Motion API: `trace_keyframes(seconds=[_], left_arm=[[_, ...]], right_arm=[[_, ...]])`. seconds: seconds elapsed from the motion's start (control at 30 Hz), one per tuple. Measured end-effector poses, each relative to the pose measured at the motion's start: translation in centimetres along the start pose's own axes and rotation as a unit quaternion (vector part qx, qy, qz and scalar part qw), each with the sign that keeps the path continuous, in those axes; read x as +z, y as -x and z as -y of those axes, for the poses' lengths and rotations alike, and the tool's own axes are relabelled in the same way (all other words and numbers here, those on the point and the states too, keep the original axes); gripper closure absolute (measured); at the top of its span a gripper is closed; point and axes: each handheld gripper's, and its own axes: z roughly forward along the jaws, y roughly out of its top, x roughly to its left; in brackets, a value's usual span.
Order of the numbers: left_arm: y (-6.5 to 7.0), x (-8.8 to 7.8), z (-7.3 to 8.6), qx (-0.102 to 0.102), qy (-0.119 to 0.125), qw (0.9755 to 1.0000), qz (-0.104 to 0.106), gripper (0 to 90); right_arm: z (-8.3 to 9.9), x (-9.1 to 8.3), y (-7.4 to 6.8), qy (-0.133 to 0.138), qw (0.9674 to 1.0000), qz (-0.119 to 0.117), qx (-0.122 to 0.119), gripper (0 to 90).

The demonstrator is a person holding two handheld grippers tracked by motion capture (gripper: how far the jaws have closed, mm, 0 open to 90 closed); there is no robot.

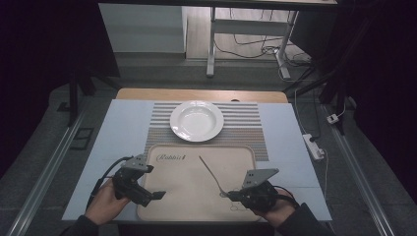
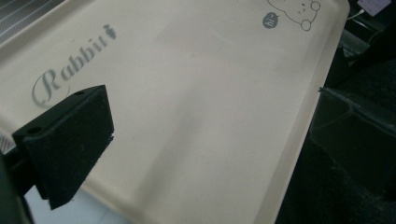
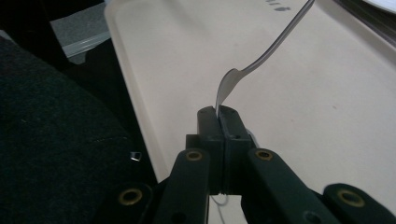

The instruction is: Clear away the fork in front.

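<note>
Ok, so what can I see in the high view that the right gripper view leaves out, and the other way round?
High view: the whole white plate on the striped mat, the left gripper open above the tray's near left corner, both hands, and the floor cables behind the table.

Right gripper view: a close look at the right gripper, its jaws pinched on the utensil at its wide end, with the handle rising away.

Both: the beige tray, the utensil and the right gripper holding it.
</note>
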Motion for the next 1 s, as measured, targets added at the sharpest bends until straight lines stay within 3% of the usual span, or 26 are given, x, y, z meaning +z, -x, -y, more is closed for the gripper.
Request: trace_keyframes(seconds=[0.2, 0.4, 0.73, 1.0], left_arm=[[0.3, 1.0, -1.5, 0.043, -0.013, 0.999, -0.002, 0.0], [0.2, 2.3, -2.8, 0.076, -0.028, 0.9965, 0.019, 0.0], [0.1, 4.5, -4.9, 0.141, -0.051, 0.9874, 0.05, 0.0], [0.5, 6.1, -6.2, 0.179, -0.075, 0.9793, 0.059, 5.9]], right_arm=[[-0.5, 0.9, -1.0, -0.002, 0.9995, -0.029, -0.012, 90.0], [-1.0, 1.5, -1.6, -0.001, 0.9983, -0.054, -0.022, 90.0], [-1.8, 1.9, -2.2, -0.002, 0.995, -0.087, -0.049, 90.0], [-2.0, 2.0, -2.3, -0.008, 0.9941, -0.091, -0.06, 90.0]])
